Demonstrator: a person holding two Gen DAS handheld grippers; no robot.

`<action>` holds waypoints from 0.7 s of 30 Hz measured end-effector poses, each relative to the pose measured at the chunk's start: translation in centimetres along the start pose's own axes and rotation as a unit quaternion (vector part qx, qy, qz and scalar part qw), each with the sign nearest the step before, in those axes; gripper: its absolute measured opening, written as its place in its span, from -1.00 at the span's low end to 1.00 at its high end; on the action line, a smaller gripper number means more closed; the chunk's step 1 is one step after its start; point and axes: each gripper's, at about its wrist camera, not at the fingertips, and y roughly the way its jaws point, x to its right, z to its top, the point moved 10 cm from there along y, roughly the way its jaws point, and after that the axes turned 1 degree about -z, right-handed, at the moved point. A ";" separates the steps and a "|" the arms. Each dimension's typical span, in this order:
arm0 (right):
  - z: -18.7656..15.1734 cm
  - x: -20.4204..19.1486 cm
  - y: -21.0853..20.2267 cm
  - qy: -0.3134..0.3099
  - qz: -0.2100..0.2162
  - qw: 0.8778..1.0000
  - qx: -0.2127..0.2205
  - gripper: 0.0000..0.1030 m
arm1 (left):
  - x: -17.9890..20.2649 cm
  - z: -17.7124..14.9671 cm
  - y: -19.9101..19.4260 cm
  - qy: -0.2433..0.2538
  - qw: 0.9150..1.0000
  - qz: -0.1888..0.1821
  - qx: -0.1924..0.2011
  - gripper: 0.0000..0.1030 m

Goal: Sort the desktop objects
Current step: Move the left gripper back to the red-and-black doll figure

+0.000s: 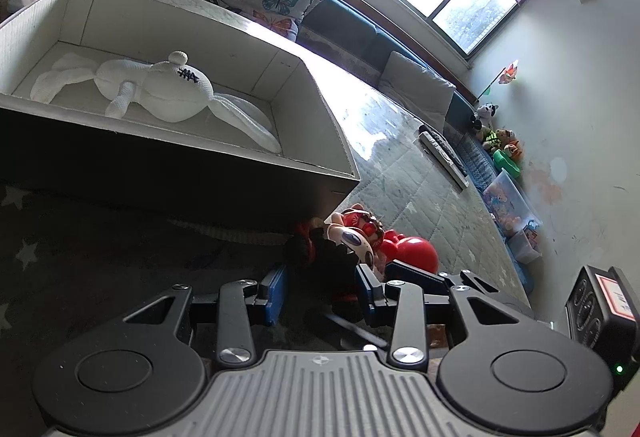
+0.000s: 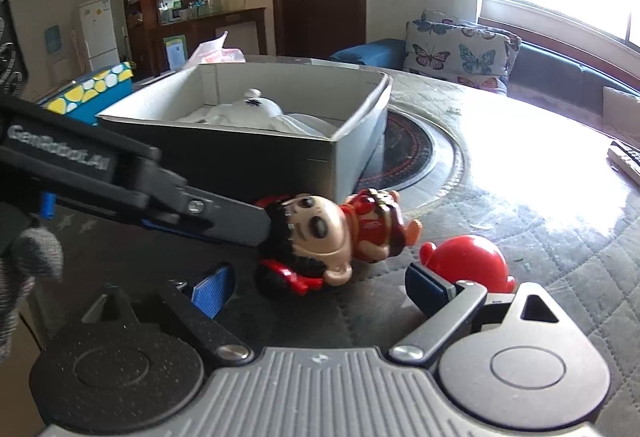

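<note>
L gripper (image 1: 322,289) clamped on doll (image 2: 316,233), pads either side of its black hair; doll lies on side on quilted table cover (image 2: 560,277), just in front of grey box (image 2: 256,153). My R gripper (image 2: 320,287) wide, nothing pinched, doll's head just ahead of tips. Red toy (image 2: 468,257) touching R finger, prob. Box holds white plush bunny (image 1: 160,93). "GenRobot.AI" readable on L gripper body.
</note>
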 end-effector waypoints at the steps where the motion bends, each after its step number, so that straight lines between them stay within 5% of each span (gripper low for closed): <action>1: 0.1 0.3 0.1 0.002 -0.002 1.000 -0.001 0.83 | 0.0 0.0 0.0 -0.001 1.000 0.000 0.000 -0.23; 7: 0.8 0.7 1.1 -0.003 -0.006 1.000 0.000 1.00 | -0.2 0.1 0.4 -0.003 1.000 -0.004 -0.005 -0.23; 21: 1.6 -0.3 2.3 -0.048 0.013 0.999 -0.002 1.00 | -0.2 0.6 0.5 -0.006 1.000 -0.012 -0.008 -0.23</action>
